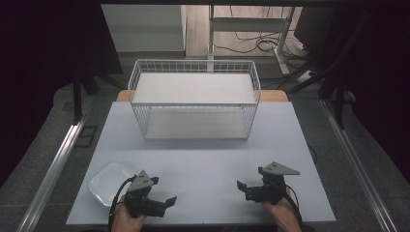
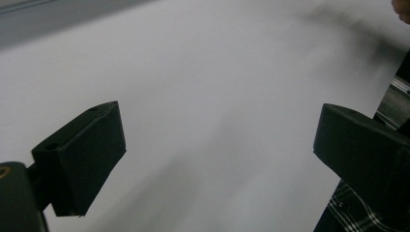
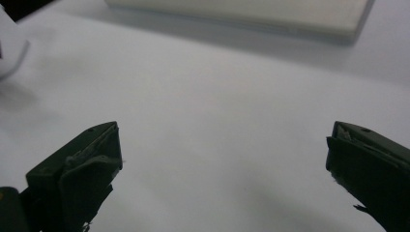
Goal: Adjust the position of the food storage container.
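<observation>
A white wire basket (image 1: 193, 67) with two shelf levels stands at the far middle of the pale table (image 1: 203, 154). A white square dish (image 1: 109, 182) lies at the front left. My left gripper (image 1: 164, 203) rests near the front edge just right of the dish, jaws wide apart over bare table (image 2: 217, 159). My right gripper (image 1: 244, 188) sits at the front right, pointing left, jaws also wide apart with nothing between them (image 3: 222, 164). In the right gripper view the basket's base (image 3: 241, 14) lies ahead across the table.
The table's front edge runs just under both hands. Behind the table are a white desk frame (image 1: 246, 24) and cables on the floor (image 1: 261, 43). A metal rail (image 1: 53, 164) runs along the left side.
</observation>
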The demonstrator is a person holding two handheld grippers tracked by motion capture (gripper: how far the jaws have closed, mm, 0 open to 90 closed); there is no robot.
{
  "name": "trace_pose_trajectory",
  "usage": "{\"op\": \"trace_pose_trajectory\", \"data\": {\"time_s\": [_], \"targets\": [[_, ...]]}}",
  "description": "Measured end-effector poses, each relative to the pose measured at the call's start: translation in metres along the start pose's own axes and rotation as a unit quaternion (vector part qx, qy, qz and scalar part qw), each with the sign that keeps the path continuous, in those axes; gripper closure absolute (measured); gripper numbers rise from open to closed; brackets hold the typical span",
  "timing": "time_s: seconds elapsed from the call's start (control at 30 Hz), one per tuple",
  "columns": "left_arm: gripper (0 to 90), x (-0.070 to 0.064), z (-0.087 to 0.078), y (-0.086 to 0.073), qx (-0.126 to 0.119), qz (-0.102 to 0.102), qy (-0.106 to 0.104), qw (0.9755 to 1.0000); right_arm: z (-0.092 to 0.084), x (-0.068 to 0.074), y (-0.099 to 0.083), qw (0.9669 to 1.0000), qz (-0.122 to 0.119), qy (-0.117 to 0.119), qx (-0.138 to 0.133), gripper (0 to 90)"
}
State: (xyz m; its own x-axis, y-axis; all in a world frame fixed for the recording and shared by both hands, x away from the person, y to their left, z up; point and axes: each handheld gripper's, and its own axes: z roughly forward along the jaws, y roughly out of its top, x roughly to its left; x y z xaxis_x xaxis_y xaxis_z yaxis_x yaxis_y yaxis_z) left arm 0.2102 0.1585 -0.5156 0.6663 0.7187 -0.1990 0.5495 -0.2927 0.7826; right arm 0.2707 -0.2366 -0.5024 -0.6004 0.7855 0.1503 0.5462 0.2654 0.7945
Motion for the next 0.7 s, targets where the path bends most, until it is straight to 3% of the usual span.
{"op": "trace_pose_trajectory", "data": {"time_s": [0.13,0.2,0.37,0.47,0.57,0.7], "targets": [[3.7,0.001,0.002,-0.001,0.008,0.001,0.003,1.0000,0.005,0.000,-0.003,0.9981,-0.001,-0.039,0.047,0.0],[3.4,0.001,0.002,-0.001,0.007,0.002,0.005,1.0000,0.006,0.000,-0.004,0.9971,-0.002,-0.043,0.062,1.6],[2.6,0.001,0.001,0.000,0.005,0.004,0.009,0.9999,0.003,0.002,-0.001,0.9979,0.000,-0.024,0.060,6.9],[1.5,0.001,-0.001,0.000,0.002,0.003,0.007,1.0000,0.002,0.008,0.000,0.9977,-0.017,-0.016,0.064,3.4],[1.5,0.002,-0.004,0.001,-0.008,0.001,-0.002,1.0000,0.003,0.009,0.000,0.9974,-0.022,-0.014,0.068,1.8],[3.6,0.001,-0.007,0.003,-0.011,0.000,0.003,0.9999,0.004,0.010,0.000,0.9970,-0.024,-0.006,0.074,1.8]]}}
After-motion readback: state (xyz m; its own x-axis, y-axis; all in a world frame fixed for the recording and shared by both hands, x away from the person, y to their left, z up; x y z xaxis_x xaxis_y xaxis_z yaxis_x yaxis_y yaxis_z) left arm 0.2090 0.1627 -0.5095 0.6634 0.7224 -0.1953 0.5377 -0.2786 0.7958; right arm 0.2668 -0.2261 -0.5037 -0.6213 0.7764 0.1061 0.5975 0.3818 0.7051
